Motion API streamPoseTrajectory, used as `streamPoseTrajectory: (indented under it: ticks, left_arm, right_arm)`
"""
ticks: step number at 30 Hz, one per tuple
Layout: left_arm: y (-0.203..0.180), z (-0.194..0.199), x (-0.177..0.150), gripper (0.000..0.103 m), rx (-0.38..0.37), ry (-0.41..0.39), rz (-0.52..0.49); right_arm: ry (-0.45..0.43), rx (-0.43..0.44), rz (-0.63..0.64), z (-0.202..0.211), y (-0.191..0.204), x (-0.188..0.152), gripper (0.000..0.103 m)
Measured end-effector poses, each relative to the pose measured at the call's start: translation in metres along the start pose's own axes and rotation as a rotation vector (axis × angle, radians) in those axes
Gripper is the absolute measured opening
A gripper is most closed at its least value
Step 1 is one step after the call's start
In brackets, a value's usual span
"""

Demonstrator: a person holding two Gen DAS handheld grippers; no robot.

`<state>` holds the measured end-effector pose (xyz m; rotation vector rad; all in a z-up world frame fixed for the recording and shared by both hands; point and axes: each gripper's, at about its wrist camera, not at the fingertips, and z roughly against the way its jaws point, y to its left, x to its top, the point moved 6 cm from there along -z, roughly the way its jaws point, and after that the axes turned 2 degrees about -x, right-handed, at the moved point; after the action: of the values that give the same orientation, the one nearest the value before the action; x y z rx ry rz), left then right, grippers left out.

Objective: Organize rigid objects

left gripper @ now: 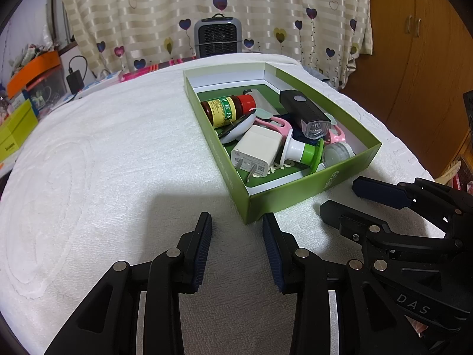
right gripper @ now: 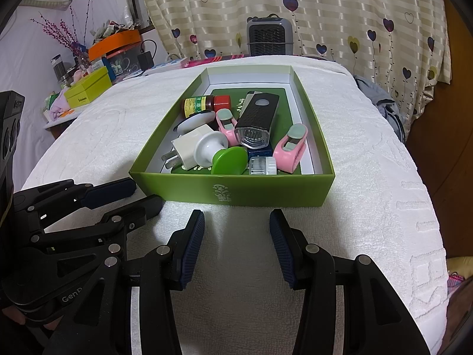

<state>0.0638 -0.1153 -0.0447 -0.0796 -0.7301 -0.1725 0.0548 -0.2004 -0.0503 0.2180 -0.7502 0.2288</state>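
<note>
From the right gripper's camera the green box (right gripper: 236,190) sits square ahead on the white towel (right gripper: 369,162), and both pink clips show: one (right gripper: 226,125) beside the black bike light (right gripper: 257,118), one (right gripper: 291,148) by the box's right wall. The left gripper's camera sees the box (left gripper: 283,198) from its corner, so the white charger plug (left gripper: 257,151) with its two prongs is plainer there, while the pink clips (left gripper: 272,125) are mostly buried under the bike light (left gripper: 307,115). All the loose items lie inside the box: the red-capped brown bottle (right gripper: 204,103) toward the back left, the white and green stopper-shaped piece (right gripper: 218,151) near the front, a small clear round container (right gripper: 262,165) just beside it. The left gripper (left gripper: 237,230) hovers over bare towel just short of the box's near corner, jaws partly apart with nothing between them. The right gripper (right gripper: 237,224) is likewise part open and empty, just short of the box's front wall. A dark blue item under the bike light is too covered to identify, and the printing on the bottle label is too small to read.
</note>
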Motion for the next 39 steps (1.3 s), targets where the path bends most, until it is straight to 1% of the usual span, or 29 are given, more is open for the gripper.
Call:
streamPoseTrajectory:
  ticks: [39]
  left_arm:
    - [0.0011, -0.0005, 0.0, 0.035, -0.007, -0.002, 0.006]
  right_arm:
    - [0.0, -0.004, 0.006, -0.0003, 0.0002, 0.0004, 0.048]
